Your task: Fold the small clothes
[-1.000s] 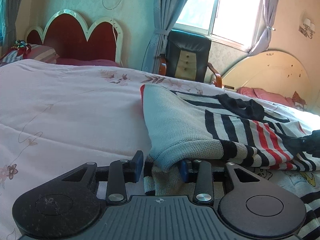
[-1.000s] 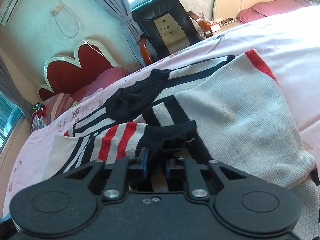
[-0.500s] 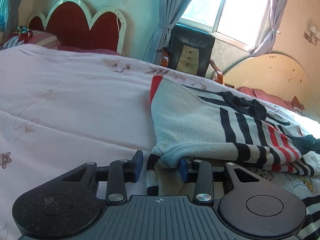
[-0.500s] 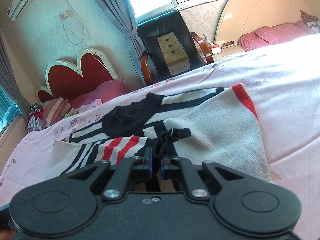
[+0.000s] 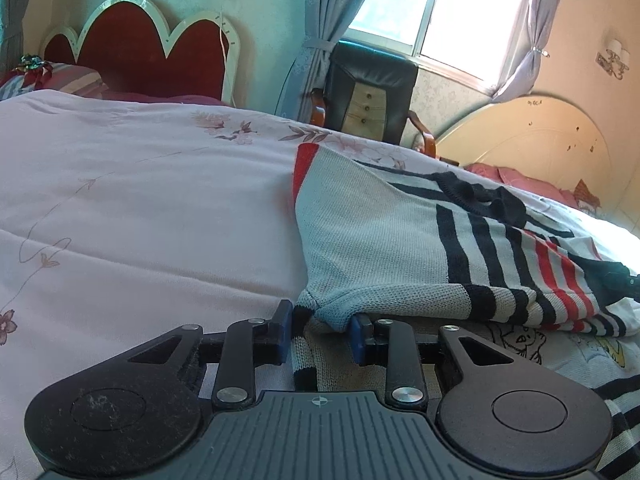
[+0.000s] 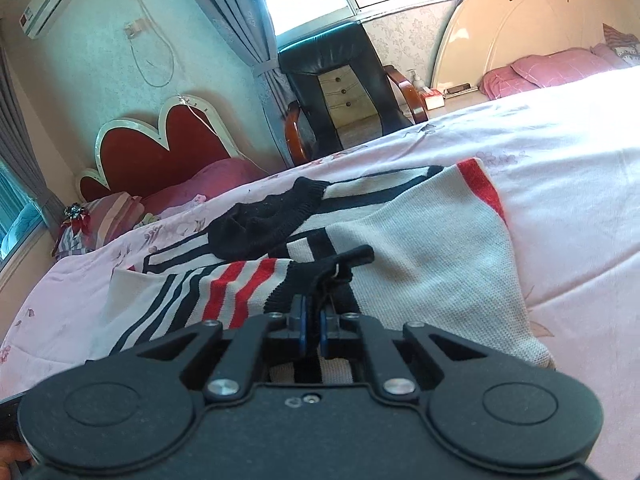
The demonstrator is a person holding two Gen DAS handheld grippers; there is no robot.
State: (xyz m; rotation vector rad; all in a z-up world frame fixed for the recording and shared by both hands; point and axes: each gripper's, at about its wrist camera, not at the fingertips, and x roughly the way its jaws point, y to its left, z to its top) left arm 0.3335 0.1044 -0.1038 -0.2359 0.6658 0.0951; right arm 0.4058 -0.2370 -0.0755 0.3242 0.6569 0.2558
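Observation:
A small knit sweater (image 5: pixel 384 240), grey-white with black and red stripes and a black collar, lies folded over on the pink bedspread (image 5: pixel 140 216). My left gripper (image 5: pixel 320 328) is open, its blue pads either side of the sweater's folded near corner without pinching it. In the right wrist view the sweater (image 6: pixel 420 256) spreads ahead. My right gripper (image 6: pixel 311 326) is shut on the sweater's black cuff edge (image 6: pixel 340 268), which bunches up between the pads.
A white printed garment (image 5: pixel 560 352) lies under the sweater at the right. Beyond the bed stand a red scalloped headboard (image 5: pixel 148 48), a black armchair (image 5: pixel 368 88) under the window, and a second bed with a cream headboard (image 6: pixel 532 20).
The right gripper has drawn the cuff back and lowered it onto the sweater, flattening the fold. The left gripper stayed open around the folded corner and backed off slightly.

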